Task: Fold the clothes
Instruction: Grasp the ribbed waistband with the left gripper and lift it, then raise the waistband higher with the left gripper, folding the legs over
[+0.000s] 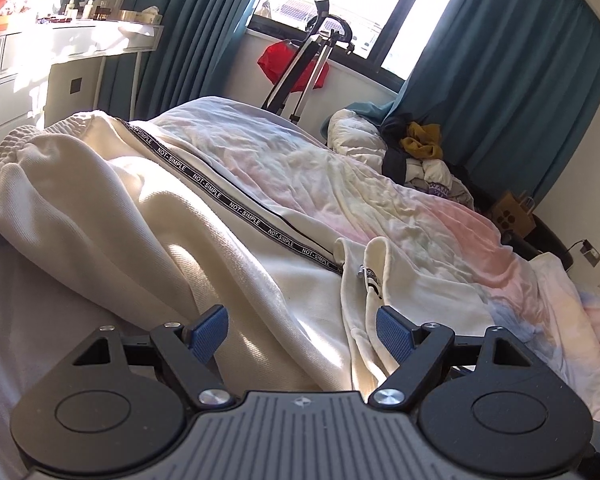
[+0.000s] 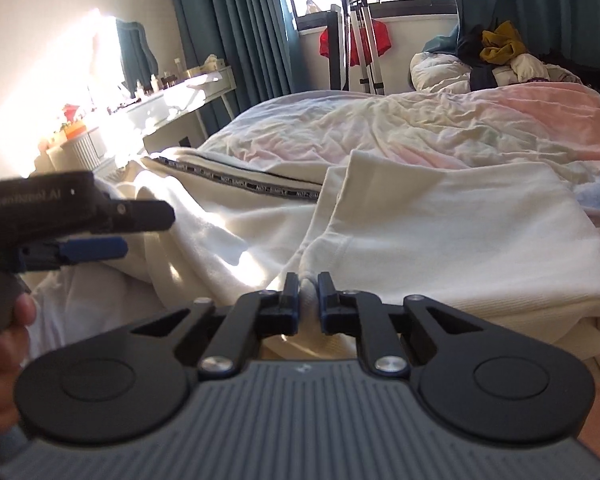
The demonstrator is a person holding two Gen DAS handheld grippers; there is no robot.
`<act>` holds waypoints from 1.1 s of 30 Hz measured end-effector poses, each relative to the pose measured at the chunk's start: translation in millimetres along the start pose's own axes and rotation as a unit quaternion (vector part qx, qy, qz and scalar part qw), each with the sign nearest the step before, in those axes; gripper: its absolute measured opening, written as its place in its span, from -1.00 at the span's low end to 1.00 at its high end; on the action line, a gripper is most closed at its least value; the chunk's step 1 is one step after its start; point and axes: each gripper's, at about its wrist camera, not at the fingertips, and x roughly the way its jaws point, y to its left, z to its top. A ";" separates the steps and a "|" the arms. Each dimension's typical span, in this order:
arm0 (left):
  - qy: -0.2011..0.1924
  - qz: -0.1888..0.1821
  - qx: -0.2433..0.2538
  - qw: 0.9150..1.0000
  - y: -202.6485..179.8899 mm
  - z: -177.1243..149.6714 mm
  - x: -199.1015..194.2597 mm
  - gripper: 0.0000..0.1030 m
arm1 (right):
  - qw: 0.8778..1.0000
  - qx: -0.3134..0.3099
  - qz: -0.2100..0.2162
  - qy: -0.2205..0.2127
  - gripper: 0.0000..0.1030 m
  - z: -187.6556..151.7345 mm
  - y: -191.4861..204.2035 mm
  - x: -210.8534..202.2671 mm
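A cream zip-up sweatshirt (image 1: 148, 216) with a black lettered zipper tape (image 1: 236, 204) lies spread over the bed. My left gripper (image 1: 302, 330) is open just above its near hem, and cream cloth lies between the blue pads without being pinched. In the right wrist view the same sweatshirt (image 2: 440, 224) shows a folded panel, and my right gripper (image 2: 309, 300) is shut on a fold of its cream cloth. The left gripper (image 2: 92, 250) appears at the left of that view, held by a hand (image 2: 4, 332).
The bed has a rumpled pastel sheet (image 1: 340, 168). A pile of clothes (image 1: 424, 152) sits at its far end by teal curtains (image 1: 512, 80). A folding stand with a red garment (image 1: 296, 64) is under the window. A white dresser (image 1: 80, 52) with bottles stands left.
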 end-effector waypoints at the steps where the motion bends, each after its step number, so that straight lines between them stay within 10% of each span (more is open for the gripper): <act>1: -0.001 0.005 -0.003 1.000 2.8 1.1 1.2 0.61 | 1.000 0.002 0.004 -0.006 -0.75 4.9 2.4 1.1; 10: -0.012 0.039 -0.058 0.997 31.5 10.9 10.2 0.61 | 0.999 0.035 0.012 0.023 -0.66 -9.2 -1.1 33.5; 15: -0.032 0.059 -0.119 0.991 52.5 14.2 2.3 0.63 | 0.997 0.070 0.021 -0.017 -0.07 -4.9 -10.1 3.0; 19: -0.040 0.072 -0.195 0.977 79.7 14.0 -6.4 0.66 | 0.996 0.068 0.005 -0.064 0.55 3.8 -15.2 -25.5; 33: -0.107 0.150 -0.363 0.913 164.9 24.9 14.2 0.68 | 0.990 0.131 -0.053 -0.023 0.55 -3.5 -45.7 -11.3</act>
